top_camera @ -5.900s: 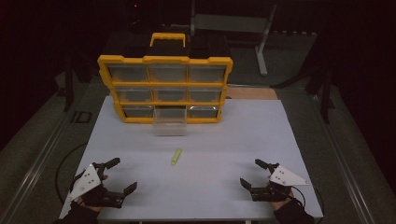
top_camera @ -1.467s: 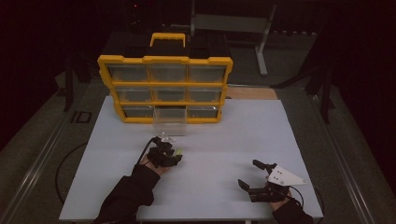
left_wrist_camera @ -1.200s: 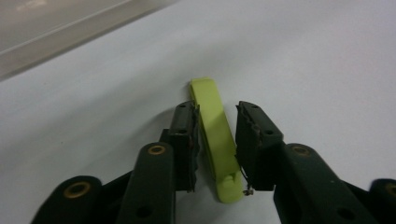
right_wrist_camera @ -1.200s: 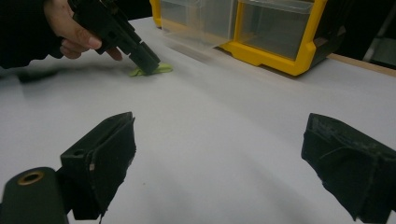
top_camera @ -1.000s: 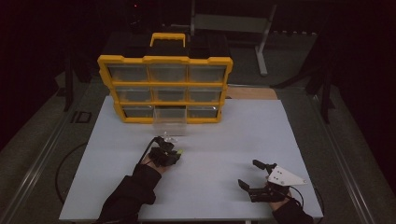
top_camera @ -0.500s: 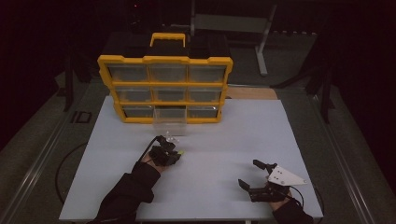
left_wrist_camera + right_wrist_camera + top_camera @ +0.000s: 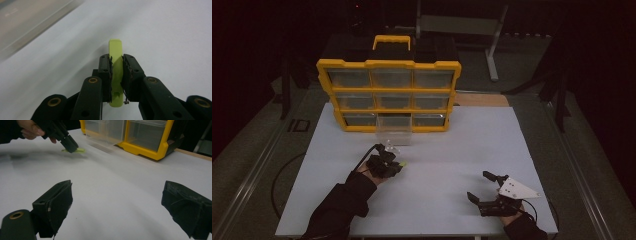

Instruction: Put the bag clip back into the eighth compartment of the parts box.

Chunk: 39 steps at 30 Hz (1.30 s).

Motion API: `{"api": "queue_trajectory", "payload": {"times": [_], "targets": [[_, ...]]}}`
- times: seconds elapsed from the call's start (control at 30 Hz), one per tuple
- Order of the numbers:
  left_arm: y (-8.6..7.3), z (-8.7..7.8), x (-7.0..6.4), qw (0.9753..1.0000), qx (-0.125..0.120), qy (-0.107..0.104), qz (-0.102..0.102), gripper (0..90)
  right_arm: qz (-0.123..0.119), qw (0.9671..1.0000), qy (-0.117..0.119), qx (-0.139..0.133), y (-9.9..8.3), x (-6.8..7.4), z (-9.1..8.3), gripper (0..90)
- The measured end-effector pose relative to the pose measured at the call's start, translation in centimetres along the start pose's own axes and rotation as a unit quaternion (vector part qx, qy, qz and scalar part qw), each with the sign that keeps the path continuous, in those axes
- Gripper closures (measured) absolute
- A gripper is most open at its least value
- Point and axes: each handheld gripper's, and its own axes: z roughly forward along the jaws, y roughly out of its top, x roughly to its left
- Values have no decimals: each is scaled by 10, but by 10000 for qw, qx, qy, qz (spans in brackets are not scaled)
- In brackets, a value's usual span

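A small, flat, yellow-green plastic piece [image 7: 116,75] with a rounded far end is shown pinched between the two black jaws of the left gripper [image 7: 116,80]; its pale, smooth body is clamped at mid-length, with one end projecting beyond the pads [image 7: 108,75] and the other ending near their base. In the high view, the piece [image 7: 402,164] is located on the white table [image 7: 512,145], left of centre and just in front of the clear drawer [image 7: 394,135] that is pulled out from the bottom row of the yellow organizer [image 7: 388,95]. The left gripper [image 7: 392,165] is seen there at the piece, held by a hand with a dark sleeve [image 7: 343,200]. The right gripper [image 7: 484,187] is seen near the table's front right corner, well apart from the piece, with its jaws spread wide and nothing between them; the same spread is shown in the right gripper view [image 7: 117,212]. A broad bare area of table is left between the two grippers and along the right side. The organizer is set against the table's far edge, and the front edge lies close below the right gripper.
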Motion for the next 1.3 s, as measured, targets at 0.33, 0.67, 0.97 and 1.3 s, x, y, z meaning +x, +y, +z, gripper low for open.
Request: {"api": "queue_trajectory", "payload": {"times": [0.33, 0.67, 0.97, 1.3], "targets": [[-3, -13, 0, 9999, 16, -137, 71, 791, -8, 10000, 12, 27, 0, 0, 1, 96], [-1, -29, -2, 9997, -51, -147, 187, 792, -24, 10000, 12, 26, 0, 0, 1, 96], [0, -45, 3, 9995, -187, -211, 173, 791, -22, 10000, 4, 26, 0, 0, 2, 96], [9, -72, 6, 9985, -418, -213, 273, 791, -23, 10000, 16, 24, -1, 0, 2, 96]]}}
